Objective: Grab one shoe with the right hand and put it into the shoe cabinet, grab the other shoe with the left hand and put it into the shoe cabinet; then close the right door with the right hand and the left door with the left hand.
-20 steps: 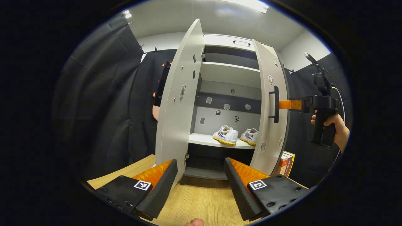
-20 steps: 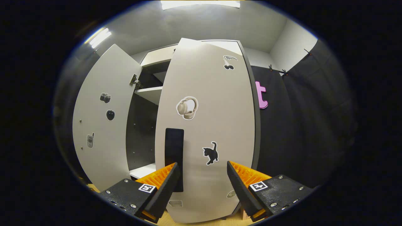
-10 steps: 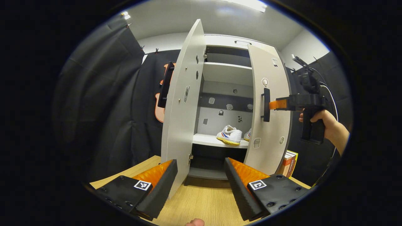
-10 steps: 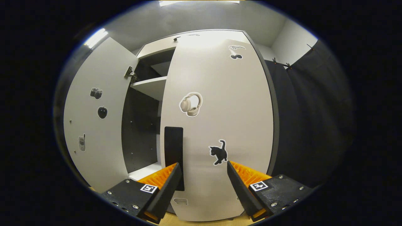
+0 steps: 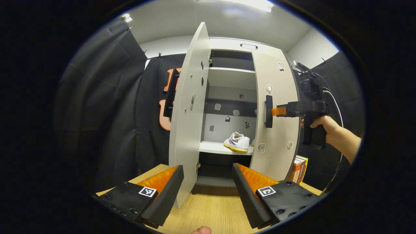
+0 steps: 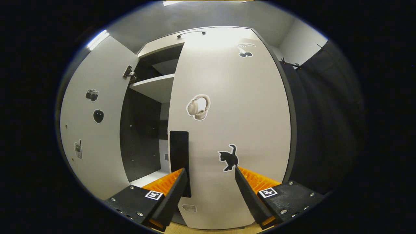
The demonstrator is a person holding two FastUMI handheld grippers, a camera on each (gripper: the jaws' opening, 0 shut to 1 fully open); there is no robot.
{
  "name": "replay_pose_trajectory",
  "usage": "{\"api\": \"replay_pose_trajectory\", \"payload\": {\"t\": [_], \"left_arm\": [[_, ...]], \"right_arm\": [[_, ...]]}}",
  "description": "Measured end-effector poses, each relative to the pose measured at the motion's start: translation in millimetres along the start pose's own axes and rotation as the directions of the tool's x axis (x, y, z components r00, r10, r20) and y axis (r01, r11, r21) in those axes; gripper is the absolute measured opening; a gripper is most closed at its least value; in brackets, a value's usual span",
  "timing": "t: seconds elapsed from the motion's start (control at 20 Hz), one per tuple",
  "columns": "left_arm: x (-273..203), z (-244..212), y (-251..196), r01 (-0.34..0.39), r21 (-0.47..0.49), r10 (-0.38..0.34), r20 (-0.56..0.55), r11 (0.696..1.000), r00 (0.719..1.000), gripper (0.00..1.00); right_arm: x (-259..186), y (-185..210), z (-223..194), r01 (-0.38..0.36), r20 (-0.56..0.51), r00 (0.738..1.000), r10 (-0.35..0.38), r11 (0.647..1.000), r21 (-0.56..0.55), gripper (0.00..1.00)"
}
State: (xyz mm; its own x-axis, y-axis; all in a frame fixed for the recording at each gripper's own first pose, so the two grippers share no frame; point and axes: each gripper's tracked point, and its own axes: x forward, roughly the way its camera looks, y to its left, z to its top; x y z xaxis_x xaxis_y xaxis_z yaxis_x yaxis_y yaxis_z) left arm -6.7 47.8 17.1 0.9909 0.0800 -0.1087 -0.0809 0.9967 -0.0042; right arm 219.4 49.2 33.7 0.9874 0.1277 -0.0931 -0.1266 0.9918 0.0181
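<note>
Right gripper view: right gripper (image 6: 210, 182), jaws spread, holding nothing, tips at right door (image 6: 227, 97) w/ one finger by its black handle (image 6: 179, 156). Door's a stiff hinged panel, prob light; push flat near handle edge. Left gripper (image 5: 208, 182) spread, idle; left door (image 5: 188, 107) wide open, shoe (image 5: 237, 142) on shelf (image 5: 211, 148) behind.

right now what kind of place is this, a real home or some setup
Most likely a staged recording booth, not a home: black cloth hangs as walls, a lone shoe cabinet with sticker-covered doors stands on a wooden surface, and a person's hand holds the right gripper against its door.
</note>
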Motion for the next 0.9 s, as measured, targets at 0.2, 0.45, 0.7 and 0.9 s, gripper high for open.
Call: {"api": "replay_pose_trajectory", "payload": {"t": [0.2, 0.45, 0.7, 0.9], "left_arm": [[2.1, 1.9, -2.8, 0.011, -0.009, -0.011, -0.006, 1.000, 1.000, 0.97], [3.8, 13.4, -2.6, 0.015, -0.030, -0.014, 0.010, 0.999, 1.000, 0.97], [12.6, 34.2, 13.5, -0.033, -0.038, 0.034, 0.038, 0.999, 0.999, 0.97], [19.7, 60.6, 41.3, -0.105, -0.032, 0.107, 0.068, 0.994, 0.992, 0.94]], "right_arm": [[-17.3, -5.7, 14.4, 0.007, 0.032, 0.999, -0.008, 1.000, 0.020, 0.92], [-81.1, -19.2, 14.5, 0.012, 0.054, 0.998, -0.013, 1.000, 0.019, 0.92], [-144.2, -32.5, -24.4, 0.042, 0.053, 0.998, -0.040, 0.998, -0.037, 0.92], [-180.0, -42.1, -35.8, 0.106, 0.099, 0.990, -0.104, 0.994, -0.025, 0.91]]}}
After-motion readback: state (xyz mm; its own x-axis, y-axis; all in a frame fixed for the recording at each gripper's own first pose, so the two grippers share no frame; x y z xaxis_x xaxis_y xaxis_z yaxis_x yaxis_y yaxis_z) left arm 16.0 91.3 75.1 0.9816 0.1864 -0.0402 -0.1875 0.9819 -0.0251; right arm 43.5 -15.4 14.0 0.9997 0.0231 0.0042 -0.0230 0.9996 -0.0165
